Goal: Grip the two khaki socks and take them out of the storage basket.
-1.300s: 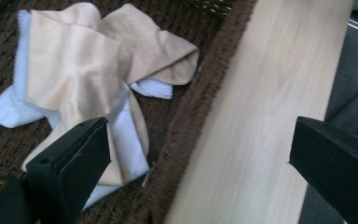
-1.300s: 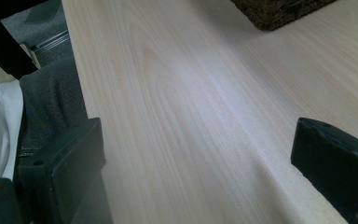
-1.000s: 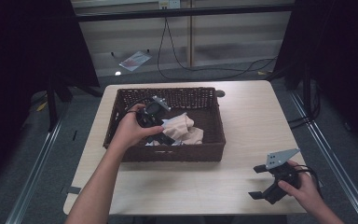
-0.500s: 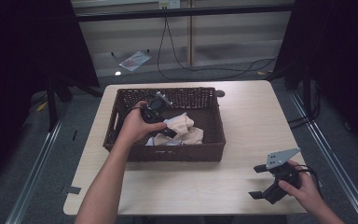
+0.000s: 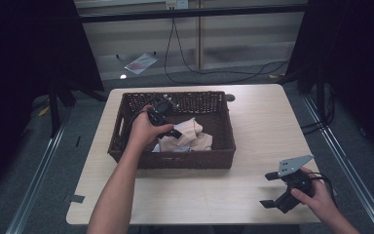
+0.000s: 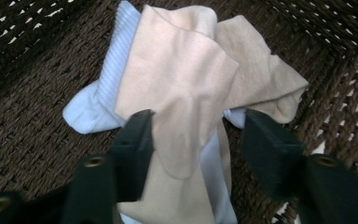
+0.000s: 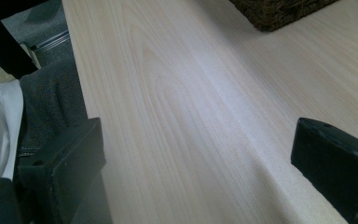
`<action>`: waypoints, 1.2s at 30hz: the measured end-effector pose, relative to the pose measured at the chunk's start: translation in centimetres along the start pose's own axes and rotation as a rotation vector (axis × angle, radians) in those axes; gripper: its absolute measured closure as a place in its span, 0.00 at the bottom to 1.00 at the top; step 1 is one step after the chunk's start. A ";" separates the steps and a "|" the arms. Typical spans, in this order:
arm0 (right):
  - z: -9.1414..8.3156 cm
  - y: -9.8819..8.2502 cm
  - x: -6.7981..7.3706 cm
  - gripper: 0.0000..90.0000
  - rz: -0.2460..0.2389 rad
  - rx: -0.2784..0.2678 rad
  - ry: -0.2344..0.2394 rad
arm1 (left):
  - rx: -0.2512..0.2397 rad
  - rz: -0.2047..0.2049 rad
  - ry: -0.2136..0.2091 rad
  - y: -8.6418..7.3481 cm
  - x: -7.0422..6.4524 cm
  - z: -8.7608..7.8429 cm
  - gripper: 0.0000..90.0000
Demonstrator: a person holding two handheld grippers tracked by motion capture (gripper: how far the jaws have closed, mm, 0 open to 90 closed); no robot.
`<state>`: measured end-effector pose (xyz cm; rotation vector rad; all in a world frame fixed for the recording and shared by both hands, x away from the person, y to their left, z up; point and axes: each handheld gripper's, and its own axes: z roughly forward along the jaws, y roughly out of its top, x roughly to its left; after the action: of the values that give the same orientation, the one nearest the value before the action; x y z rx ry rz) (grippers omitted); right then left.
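Note:
A dark wicker basket (image 5: 224, 124) stands on the pale wooden table (image 5: 253, 112). Inside it lies a heap of beige socks (image 5: 190, 131) over a pale blue sock (image 6: 114, 60). My left gripper (image 5: 171, 130) is inside the basket, open, its jaws on either side of a beige sock (image 6: 182, 93) with the cloth between them. My right gripper (image 5: 271, 189) rests low over the table near the front right corner, jaws wide open with nothing between them; bare wood (image 7: 191, 116) lies under it.
The basket's corner (image 7: 279, 9) shows at the top of the right gripper view. A dark round thing (image 5: 230, 97) lies on the table behind the basket. Cables (image 5: 214, 70) and a packet (image 5: 139, 62) lie on the floor beyond the table.
My left hand and gripper have shifted a little toward the basket's back left, keeping the jaws over the socks. The right gripper has stayed in place.

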<state>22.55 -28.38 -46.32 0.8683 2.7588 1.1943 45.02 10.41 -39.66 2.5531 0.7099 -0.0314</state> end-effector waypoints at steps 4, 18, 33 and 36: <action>0.0 0.0 0.0 0.03 0.002 0.000 0.001 | -0.009 -0.022 0.001 0.0 0.3 0.5 0.55; 0.0 0.0 0.0 0.03 -0.004 0.000 0.002 | -0.008 -0.094 0.025 -0.5 1.7 2.0 0.57; 0.1 0.0 0.0 0.03 -0.002 0.001 0.006 | -0.019 -0.119 -0.003 -0.5 1.4 2.0 0.94; 0.1 0.0 -0.1 0.03 0.001 -0.001 0.006 | -0.014 -0.113 0.003 -0.2 1.2 1.7 0.97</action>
<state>22.60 -28.35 -46.44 0.8668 2.7633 1.2000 46.16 10.36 -41.46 2.4975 0.8522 -0.0602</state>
